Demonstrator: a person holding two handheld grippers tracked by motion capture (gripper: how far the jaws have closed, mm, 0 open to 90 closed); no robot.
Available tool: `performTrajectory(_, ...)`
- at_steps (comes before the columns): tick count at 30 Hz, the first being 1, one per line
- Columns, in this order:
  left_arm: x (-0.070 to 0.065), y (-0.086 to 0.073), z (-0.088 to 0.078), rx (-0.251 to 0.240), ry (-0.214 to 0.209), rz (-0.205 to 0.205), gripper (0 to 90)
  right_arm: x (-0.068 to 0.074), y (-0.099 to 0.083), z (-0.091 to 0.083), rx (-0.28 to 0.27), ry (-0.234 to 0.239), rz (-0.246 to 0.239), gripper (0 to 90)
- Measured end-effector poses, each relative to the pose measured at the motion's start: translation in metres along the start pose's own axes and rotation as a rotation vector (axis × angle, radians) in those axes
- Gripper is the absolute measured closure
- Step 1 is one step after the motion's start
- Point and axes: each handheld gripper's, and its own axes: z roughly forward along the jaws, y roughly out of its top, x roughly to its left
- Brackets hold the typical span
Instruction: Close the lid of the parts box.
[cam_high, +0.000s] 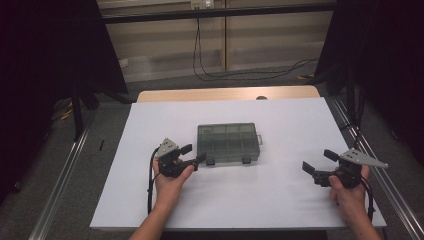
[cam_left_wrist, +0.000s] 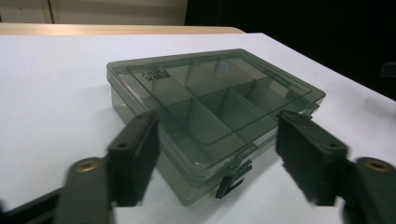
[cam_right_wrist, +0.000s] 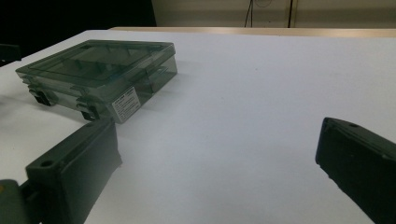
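Compartment box lies shut on white sheet

Compartment box (cam_high: 228, 142), smoky clear plastic with lid down, sits mid-table. Left gripper (cam_high: 193, 154) has jaws spread wide at its near-left corner, holding nothing; right gripper (cam_high: 316, 161), jaws apart and empty, rests well off to the right. White sheet (cam_high: 280, 195) covers a wooden table (cam_high: 225, 93); cables trail over grey floor behind

A large white sheet (cam_high: 280, 190) covers most of a pale wooden tabletop (cam_high: 227, 93), whose bare far edge shows beyond the sheet. Grey carpeted floor (cam_high: 55, 165) surrounds the table, with silver metal rails (cam_high: 60, 187) running along both sides. Behind the table stand beige wall panels (cam_high: 260, 35), and thin black cables (cam_high: 240, 75) hang from a white wall socket (cam_high: 202, 4) and loop onto the floor. Black curtains (cam_high: 45, 50) hang at left and right.
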Motion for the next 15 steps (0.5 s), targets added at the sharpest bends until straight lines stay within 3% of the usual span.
performTrajectory(7, 0.001, 0.002, -0.012, 0.015, 0.024, 0.045, 6.2, 0.000, -0.001, 0.001, 0.004, 0.001, 0.002, 0.0)
performTrajectory(15, 0.005, 0.000, -0.023, 0.004, 0.020, 0.043, 0.0, 0.000, -0.001, 0.001, 0.003, 0.000, 0.003, 0.0)
